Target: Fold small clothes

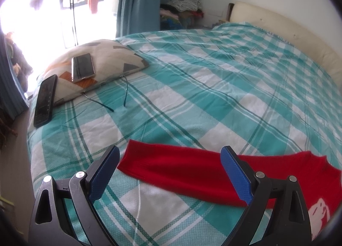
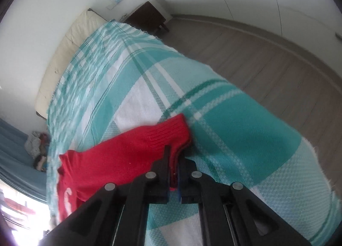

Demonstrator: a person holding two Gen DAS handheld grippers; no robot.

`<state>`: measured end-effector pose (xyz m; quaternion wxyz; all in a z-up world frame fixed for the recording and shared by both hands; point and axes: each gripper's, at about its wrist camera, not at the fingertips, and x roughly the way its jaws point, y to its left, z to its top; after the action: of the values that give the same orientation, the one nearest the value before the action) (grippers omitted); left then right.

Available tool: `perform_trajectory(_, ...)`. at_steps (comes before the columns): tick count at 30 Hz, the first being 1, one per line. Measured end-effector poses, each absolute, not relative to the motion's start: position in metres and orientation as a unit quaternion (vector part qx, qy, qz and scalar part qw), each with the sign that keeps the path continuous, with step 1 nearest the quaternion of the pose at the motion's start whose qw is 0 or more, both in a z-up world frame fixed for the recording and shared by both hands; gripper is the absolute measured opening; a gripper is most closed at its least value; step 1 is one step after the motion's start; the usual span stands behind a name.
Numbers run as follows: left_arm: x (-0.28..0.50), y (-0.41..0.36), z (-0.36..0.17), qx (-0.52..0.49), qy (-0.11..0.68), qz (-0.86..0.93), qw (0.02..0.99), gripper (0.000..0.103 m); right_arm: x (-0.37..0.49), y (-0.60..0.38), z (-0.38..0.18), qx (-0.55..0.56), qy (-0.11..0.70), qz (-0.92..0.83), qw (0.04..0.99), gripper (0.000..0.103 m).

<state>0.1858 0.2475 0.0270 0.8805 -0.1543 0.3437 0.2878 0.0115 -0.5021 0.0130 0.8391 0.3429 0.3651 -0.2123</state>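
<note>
A small red knit sweater (image 1: pixel 183 171) with a white print lies flat on the teal checked bedspread (image 1: pixel 192 87). In the left wrist view one sleeve stretches to the left, and my left gripper (image 1: pixel 170 168) hangs over it, open, with its blue pads on either side of the sleeve and nothing pinched. In the right wrist view the other sleeve (image 2: pixel 149 141) of the red sweater (image 2: pixel 102 167) ends in a ribbed cuff, and my right gripper (image 2: pixel 174 156) is shut on the red cloth just behind that cuff.
A patterned pillow (image 1: pixel 106 58) with a phone (image 1: pixel 83 69) on it sits at the bed's far left, a second dark phone (image 1: pixel 45 100) leaning beside it. A cream headboard (image 1: pixel 277 25) and a clothes pile (image 1: pixel 183 8) stand behind. Wooden floor (image 2: pixel 267 58) runs along the bed's right edge.
</note>
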Motion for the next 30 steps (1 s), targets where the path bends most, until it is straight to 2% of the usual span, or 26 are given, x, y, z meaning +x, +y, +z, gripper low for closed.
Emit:
perform_trajectory(7,0.189,0.239,0.032,-0.174,0.34,0.26,0.887,0.096,0.099,-0.399,0.136,0.221,0.321,-0.138,0.91,0.004)
perform_trajectory(11,0.189,0.233,0.036,-0.168,0.337,0.249,0.892,0.096,0.161,-0.303,0.18,0.171,0.321,-0.039,0.931,0.004)
perform_trajectory(15,0.189,0.234,0.036,-0.173,0.338,0.243,0.892,0.096,0.214,-0.201,0.176,0.135,0.344,0.054,0.927,0.004)
perform_trajectory(22,0.191,0.237,0.032,-0.18,0.345,0.245,0.888,0.096,0.263,-0.069,0.103,0.072,0.413,0.144,0.897,0.005)
perform_trajectory(24,0.193,0.236,0.032,-0.171,0.347,0.246,0.889,0.096,0.273,-0.048,0.076,0.085,0.445,0.176,0.874,0.01)
perform_trajectory(25,0.194,0.236,0.032,-0.169,0.347,0.245,0.889,0.096,0.273,-0.044,0.065,0.101,0.466,0.193,0.858,0.032)
perform_trajectory(26,0.194,0.236,0.032,-0.169,0.346,0.244,0.89,0.096,0.274,-0.042,0.057,0.12,0.472,0.206,0.849,0.06)
perform_trajectory(27,0.193,0.237,0.033,-0.171,0.345,0.245,0.89,0.096,0.27,-0.043,0.055,0.136,0.465,0.214,0.848,0.066)
perform_trajectory(30,0.192,0.24,0.035,-0.179,0.341,0.244,0.89,0.096,0.259,-0.054,0.054,0.16,0.459,0.228,0.844,0.066)
